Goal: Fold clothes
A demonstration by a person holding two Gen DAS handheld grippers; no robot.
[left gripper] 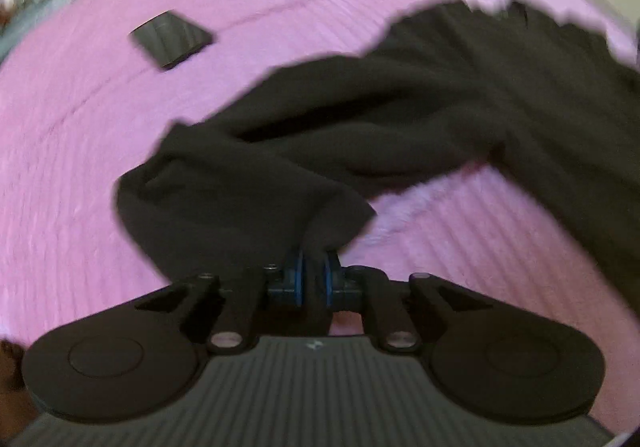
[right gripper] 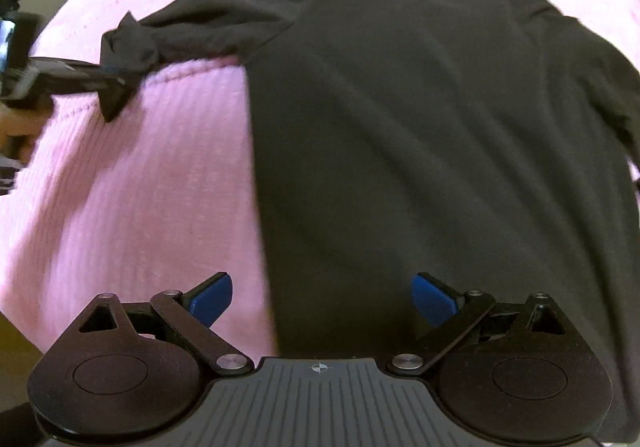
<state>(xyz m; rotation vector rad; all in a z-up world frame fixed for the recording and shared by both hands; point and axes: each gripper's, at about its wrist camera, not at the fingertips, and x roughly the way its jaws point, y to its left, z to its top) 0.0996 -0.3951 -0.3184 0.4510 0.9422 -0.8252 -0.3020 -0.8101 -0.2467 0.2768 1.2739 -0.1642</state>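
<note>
A: Where's the shirt (right gripper: 420,119) now?

B: Spread on the pink blanket (right gripper: 140,187), body mostly flat, collar at the far side. One sleeve (left gripper: 248,183) is lifted off the blanket, pinched at its cuff by the left gripper (left gripper: 314,279), which is clenched on the cloth.

A: And the right gripper (right gripper: 324,299)?

B: Released, blue pads wide apart, hovering over the near hem and holding nothing.

A: So the sleeve goes across the body, I'd guess. What could spoil that?

B: The grip looks like a bunched wad of fabric rather than a clean edge. If the cuff slides out partway, the sleeve drops in a heap short of the body. Pull too hard and the whole shirt may drag sideways on the blanket, since nothing pins it; the right gripper isn't touching it.

A: Anything in the way?

B: A small dark object (left gripper: 170,39) lies on the blanket well beyond the sleeve; I can't tell what it is. It looks clear of the fold path. Both views are blurred, so wrinkles in the body are hard to judge
</note>
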